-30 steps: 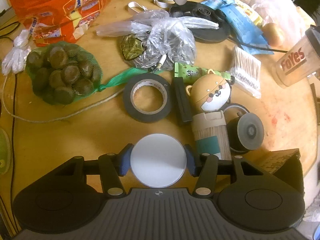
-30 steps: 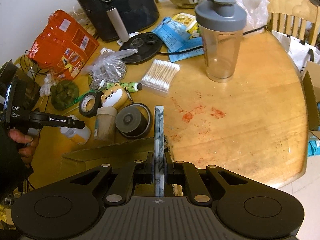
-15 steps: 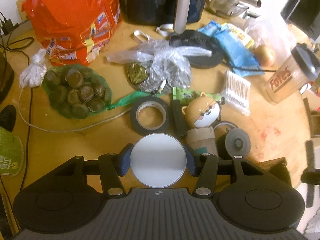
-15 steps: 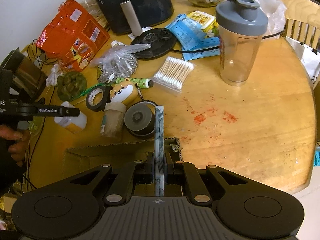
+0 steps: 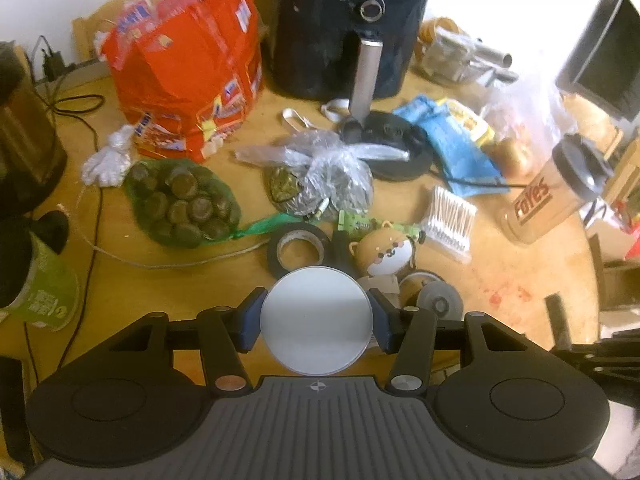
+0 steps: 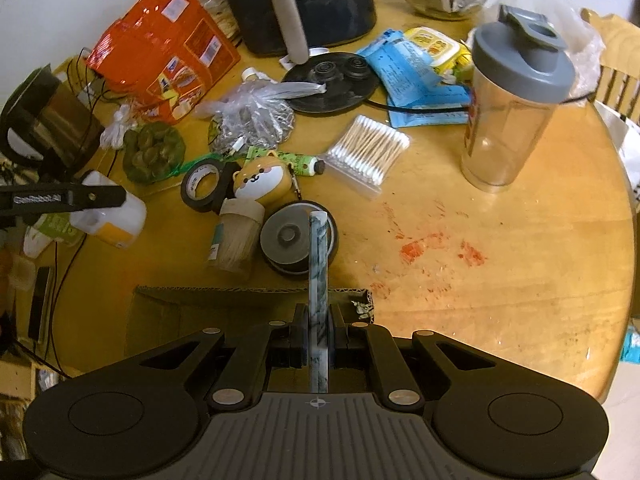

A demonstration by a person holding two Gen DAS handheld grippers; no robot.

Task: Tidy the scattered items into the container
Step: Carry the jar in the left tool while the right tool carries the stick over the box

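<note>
My left gripper (image 5: 316,322) is shut on a white round bottle (image 5: 316,304), seen end-on and lifted above the table. In the right wrist view the left gripper (image 6: 100,200) hangs at the left with that white, yellow-labelled bottle (image 6: 116,222). My right gripper (image 6: 318,332) is shut on a thin marbled strip (image 6: 318,248), held edge-on over the open cardboard box (image 6: 240,304). Beyond the box lie a black tape roll (image 6: 202,186), a dog-face case (image 6: 260,182), a toothpick jar (image 6: 236,240), a grey lidded tin (image 6: 294,238) and a pack of cotton swabs (image 6: 368,152).
At the back stand a black air fryer (image 5: 348,28) and an orange snack bag (image 5: 184,64). A net of chestnuts (image 5: 180,204), a knotted plastic bag (image 5: 328,176), blue packets (image 6: 416,76) and a shaker bottle (image 6: 512,112) crowd the round wooden table (image 6: 500,260).
My left gripper has risen with the bottle, so the table items look smaller and the air fryer has come into view. The right gripper drifted a little, still holding the strip.
</note>
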